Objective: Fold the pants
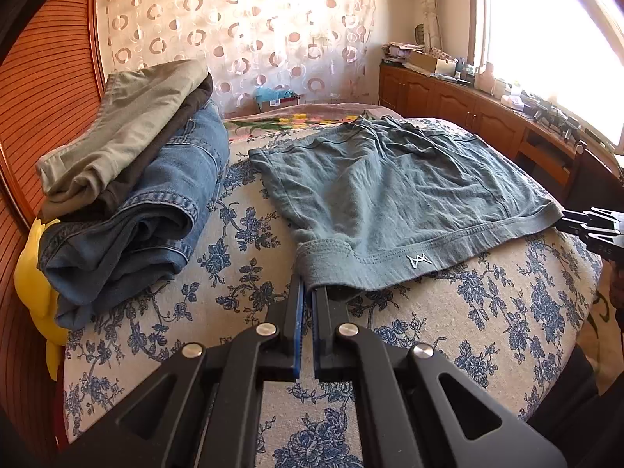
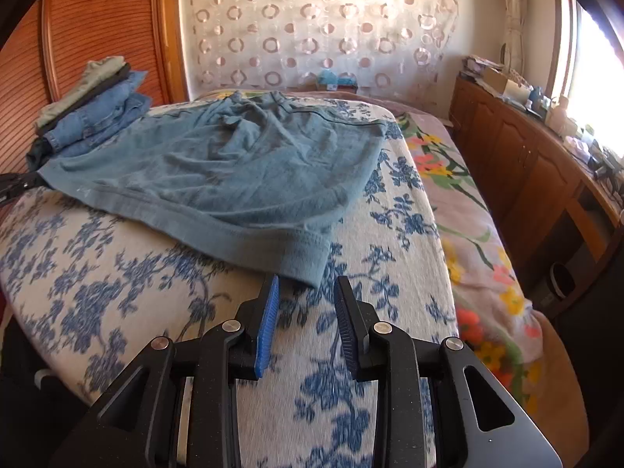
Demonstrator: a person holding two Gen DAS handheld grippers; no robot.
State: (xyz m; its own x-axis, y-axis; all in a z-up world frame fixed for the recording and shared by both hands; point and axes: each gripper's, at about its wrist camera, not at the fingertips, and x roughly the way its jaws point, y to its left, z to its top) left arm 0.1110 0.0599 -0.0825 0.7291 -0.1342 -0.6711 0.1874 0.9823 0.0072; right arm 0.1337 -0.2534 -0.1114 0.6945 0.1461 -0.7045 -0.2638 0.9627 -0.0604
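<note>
Grey-blue shorts lie spread on the blue-flowered bed cover; they also show in the right wrist view. My left gripper is shut on the near left corner of their hem. My right gripper is open, its blue pads just short of the near right hem corner, not touching it. The right gripper also shows at the far right of the left wrist view. The left gripper shows at the left edge of the right wrist view.
A stack of folded trousers, olive over dark over blue jeans, sits at the left by the wooden headboard. A yellow item lies under it. A wooden cabinet with clutter runs along the right wall below the window.
</note>
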